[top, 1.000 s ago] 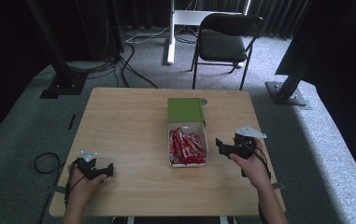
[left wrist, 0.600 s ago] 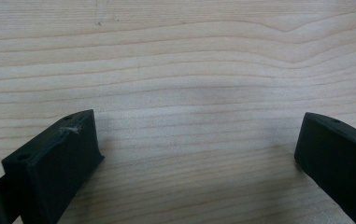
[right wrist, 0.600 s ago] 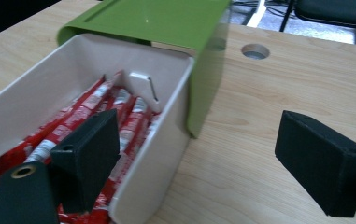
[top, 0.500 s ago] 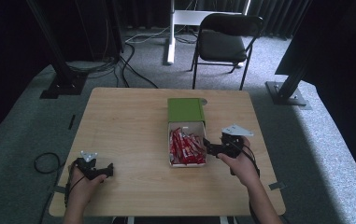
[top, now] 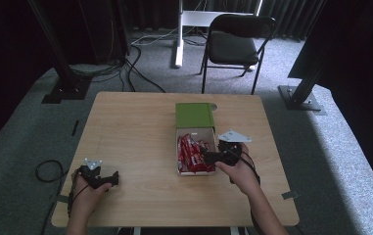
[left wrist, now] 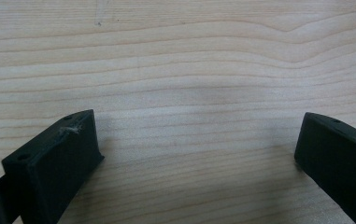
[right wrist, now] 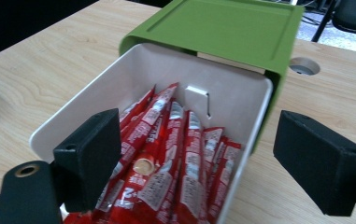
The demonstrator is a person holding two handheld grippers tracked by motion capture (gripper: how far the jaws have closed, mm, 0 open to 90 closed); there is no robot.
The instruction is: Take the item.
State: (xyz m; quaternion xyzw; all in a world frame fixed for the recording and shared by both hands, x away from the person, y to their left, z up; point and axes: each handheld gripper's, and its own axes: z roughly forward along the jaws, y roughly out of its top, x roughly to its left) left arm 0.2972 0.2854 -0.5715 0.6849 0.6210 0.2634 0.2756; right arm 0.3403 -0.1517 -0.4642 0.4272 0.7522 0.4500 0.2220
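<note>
High view: a white box (top: 195, 133) stands near the middle of the wooden table (top: 140, 127), with its green lid (top: 194, 115) hinged back on the side away from the person. The box holds red sachets (top: 192, 155), packed lengthwise. The right hand-held gripper (top: 207, 157) is at the box's right near corner, its jaws reaching over the rim above the sachets; the right hand (top: 240, 171) holds it just outside the box. The left hand-held gripper (top: 113, 178) lies well to the left of the box, near the table edge closest to the person, held by the left hand (top: 87, 191).

Right gripper view: the jaws stand wide apart with nothing between them; one jaw is over the sachets (right wrist: 175, 158) inside the box (right wrist: 96, 93), the other is outside the box wall.

Left gripper view: the jaws stand wide apart over bare table (left wrist: 189, 74), gripping nothing.
</note>
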